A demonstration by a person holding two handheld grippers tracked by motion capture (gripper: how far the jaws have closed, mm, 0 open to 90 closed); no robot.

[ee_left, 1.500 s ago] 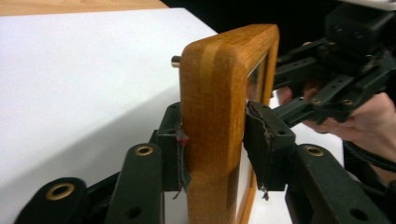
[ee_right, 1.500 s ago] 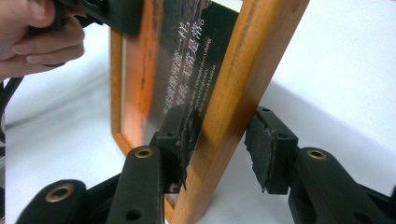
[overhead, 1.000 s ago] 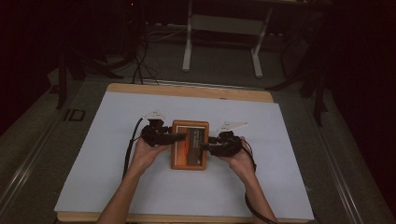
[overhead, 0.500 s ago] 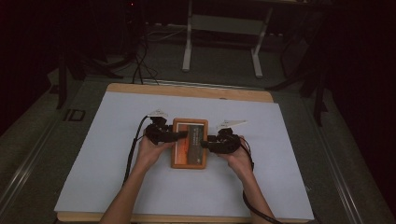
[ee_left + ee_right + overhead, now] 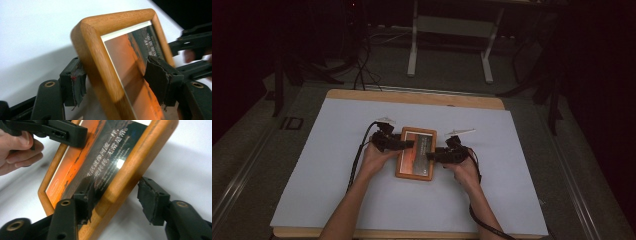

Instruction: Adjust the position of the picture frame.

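Left gripper (image 5: 115,82) clamps the wooden picture frame (image 5: 416,152); right gripper (image 5: 117,200) straddles the opposite rail, seemingly not fully closed. Lift apparently started; placement pending.

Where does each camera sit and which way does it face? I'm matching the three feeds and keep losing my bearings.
High view: above the person's side of the table, looking forward and down; both forearms, left gripper and right gripper reach a wooden picture frame on the white sheet.
Left gripper view: rides the left gripper, looking along its jaws astride the frame's rail.
Right gripper view: rides the right gripper; the person's left hand shows farther off.
Shared: all show the frame; each gripper view shows the other gripper.
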